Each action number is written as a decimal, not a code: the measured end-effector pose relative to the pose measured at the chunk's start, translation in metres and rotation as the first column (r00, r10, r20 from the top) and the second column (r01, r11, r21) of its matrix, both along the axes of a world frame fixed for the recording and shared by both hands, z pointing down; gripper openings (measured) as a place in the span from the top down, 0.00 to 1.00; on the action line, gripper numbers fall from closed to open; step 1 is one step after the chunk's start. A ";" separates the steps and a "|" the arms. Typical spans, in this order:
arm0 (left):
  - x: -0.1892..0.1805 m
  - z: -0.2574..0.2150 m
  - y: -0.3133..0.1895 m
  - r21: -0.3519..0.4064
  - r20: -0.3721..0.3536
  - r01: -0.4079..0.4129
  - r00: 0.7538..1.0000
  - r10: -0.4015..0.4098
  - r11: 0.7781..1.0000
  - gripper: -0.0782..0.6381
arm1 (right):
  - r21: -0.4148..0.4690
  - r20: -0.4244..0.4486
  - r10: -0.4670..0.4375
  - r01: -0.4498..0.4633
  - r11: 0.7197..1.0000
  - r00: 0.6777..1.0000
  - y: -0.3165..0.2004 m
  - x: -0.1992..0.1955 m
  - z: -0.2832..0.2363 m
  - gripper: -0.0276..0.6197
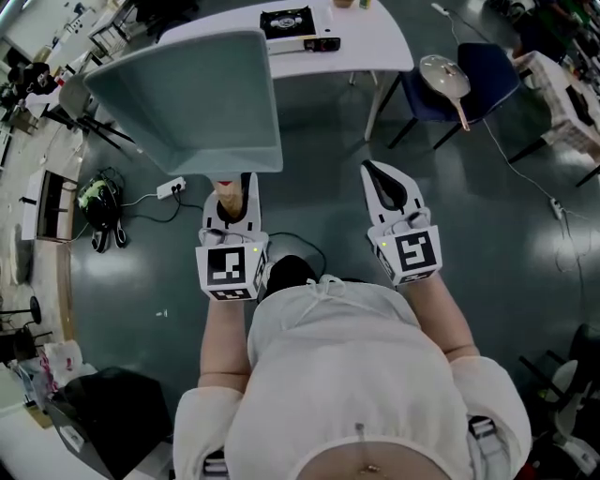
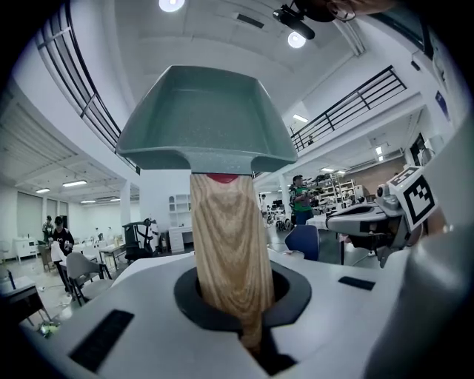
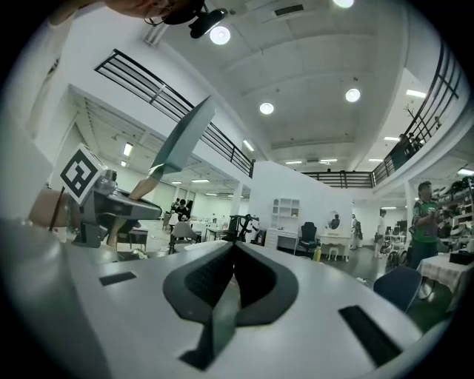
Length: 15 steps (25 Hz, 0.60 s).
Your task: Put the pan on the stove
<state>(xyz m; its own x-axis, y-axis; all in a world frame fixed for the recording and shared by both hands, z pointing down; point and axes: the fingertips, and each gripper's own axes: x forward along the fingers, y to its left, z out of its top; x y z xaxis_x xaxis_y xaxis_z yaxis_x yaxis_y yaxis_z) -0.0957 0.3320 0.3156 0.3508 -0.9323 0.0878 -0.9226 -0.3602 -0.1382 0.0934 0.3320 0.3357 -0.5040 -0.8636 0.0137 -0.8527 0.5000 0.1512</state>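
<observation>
A teal square pan (image 1: pixel 197 98) hangs tilted in the air over the floor, short of the white table (image 1: pixel 375 47). Its pale wooden handle (image 1: pixel 228 200) sits between the jaws of my left gripper (image 1: pixel 234 204), which is shut on it. In the left gripper view the handle (image 2: pixel 226 252) rises out of the left gripper (image 2: pixel 237 296) to the pan (image 2: pixel 204 118) overhead. A black portable stove (image 1: pixel 291 23) stands on the table, beyond the pan. My right gripper (image 1: pixel 389 187) is held level to the right, shut and empty, as the right gripper (image 3: pixel 233 259) view confirms.
A blue chair (image 1: pixel 487 70) to the right of the table carries a silver lid (image 1: pixel 443 75) with a wooden handle. A power strip (image 1: pixel 171 189) and cables lie on the floor at left, near a dark bag (image 1: pixel 101 211). Desks and chairs line the far left.
</observation>
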 end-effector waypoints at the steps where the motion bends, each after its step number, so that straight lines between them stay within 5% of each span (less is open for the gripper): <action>1: 0.001 0.000 -0.001 -0.003 0.002 -0.003 1.000 0.003 1.000 0.86 | -0.013 0.007 0.013 -0.013 1.000 1.000 -0.003 0.003 0.002 0.95; 15: -0.017 0.010 -0.084 -0.026 0.025 -0.019 1.000 0.020 0.999 0.86 | -0.077 0.023 0.072 -0.070 0.995 0.997 -0.099 -0.004 0.014 0.95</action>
<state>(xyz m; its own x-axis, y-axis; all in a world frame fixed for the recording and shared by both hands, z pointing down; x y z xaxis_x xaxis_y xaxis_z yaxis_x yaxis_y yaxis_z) -0.1124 0.2479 0.3252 0.3663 -0.9226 0.1210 -0.9118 -0.3819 -0.1513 0.0896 0.2326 0.3493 -0.4429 -0.8940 0.0685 -0.8894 0.4477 0.0925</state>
